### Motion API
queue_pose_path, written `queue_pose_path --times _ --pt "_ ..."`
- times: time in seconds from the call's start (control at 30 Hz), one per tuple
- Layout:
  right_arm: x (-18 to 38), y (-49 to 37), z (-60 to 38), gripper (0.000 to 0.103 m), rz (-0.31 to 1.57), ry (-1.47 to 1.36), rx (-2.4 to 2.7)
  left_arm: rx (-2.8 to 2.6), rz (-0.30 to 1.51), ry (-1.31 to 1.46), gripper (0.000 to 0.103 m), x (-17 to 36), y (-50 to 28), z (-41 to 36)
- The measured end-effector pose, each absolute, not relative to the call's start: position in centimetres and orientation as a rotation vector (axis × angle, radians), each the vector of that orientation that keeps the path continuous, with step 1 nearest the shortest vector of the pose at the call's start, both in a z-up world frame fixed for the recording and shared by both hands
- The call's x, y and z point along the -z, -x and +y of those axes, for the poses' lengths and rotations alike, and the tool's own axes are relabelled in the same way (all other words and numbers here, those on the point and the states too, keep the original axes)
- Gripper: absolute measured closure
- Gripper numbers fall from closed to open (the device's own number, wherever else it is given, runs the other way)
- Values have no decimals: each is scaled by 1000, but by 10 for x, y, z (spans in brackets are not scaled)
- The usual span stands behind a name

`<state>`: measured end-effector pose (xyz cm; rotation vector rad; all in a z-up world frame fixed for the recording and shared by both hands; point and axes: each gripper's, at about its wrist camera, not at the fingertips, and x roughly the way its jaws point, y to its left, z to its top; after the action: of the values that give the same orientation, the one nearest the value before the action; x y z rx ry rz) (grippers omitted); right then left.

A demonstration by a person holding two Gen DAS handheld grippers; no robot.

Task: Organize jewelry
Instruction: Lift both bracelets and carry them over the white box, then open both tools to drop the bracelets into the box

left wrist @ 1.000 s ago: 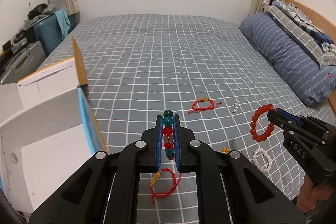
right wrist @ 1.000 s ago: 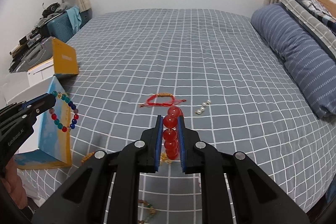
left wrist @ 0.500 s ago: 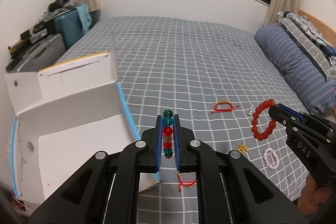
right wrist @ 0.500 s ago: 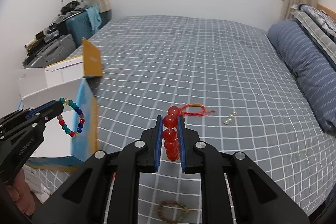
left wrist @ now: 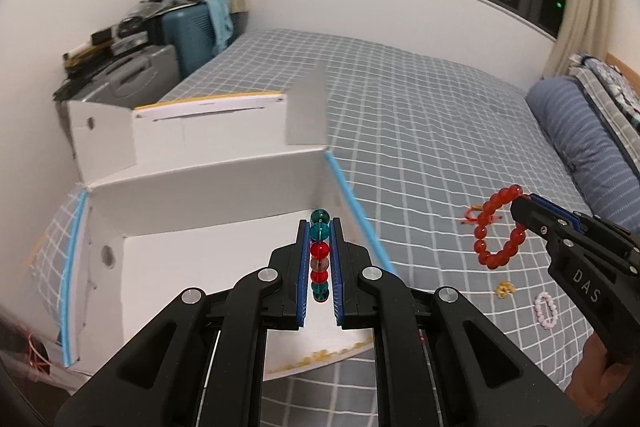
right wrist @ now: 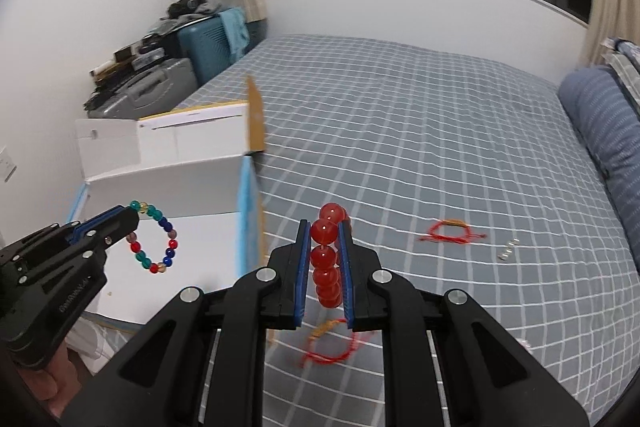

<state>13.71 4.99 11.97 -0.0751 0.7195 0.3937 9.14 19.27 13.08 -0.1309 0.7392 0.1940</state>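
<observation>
Plainly, gripped the multicoloured bead bracelet point(left wrist: 320, 251) in the left gripper point(left wrist: 319, 223), blue-padded jaws pressed in on the strand, beads lined up between them. Held it over the floor of the open white box point(left wrist: 200, 195), close to the blue-edged wall at 3 o'clock. Showed from the right wrist camera as a full loop hanging from that gripper's tip, out at 9 o'clock, in front of the box's pale inside.

Likewise pinched the red bead bracelet point(right wrist: 325, 257) in the right gripper point(right wrist: 325, 227), jaws closed tight against the round beads, two beads poking out past the fingertips. Hung it above the grey checked bed point(left wrist: 420, 107), just outside the box, at 3 o'clock in the left wrist camera.

Left lying on the bedcover: a red cord bracelet point(right wrist: 452, 223) at 2 o'clock of the right gripper, a short row of pearls point(right wrist: 508, 251) just beyond it, and a second red cord bracelet point(right wrist: 332, 347), blurred, at 6 o'clock under the jaws. Showed too, in the left wrist camera at 4 o'clock, a small gold charm point(left wrist: 505, 289) and a pale pink bead ring point(left wrist: 546, 309), near each other but apart.
</observation>
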Motion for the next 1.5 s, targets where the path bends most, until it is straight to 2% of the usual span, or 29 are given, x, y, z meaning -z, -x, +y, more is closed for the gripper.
queue_pose_path --times 0.8,1.5 --pt "-105 -108 165 90 702 166 -564 -366 770 185 94 -107 -46 285" --pt "-24 -141 211 90 869 241 -555 -424 935 231 94 -43 -58 328"
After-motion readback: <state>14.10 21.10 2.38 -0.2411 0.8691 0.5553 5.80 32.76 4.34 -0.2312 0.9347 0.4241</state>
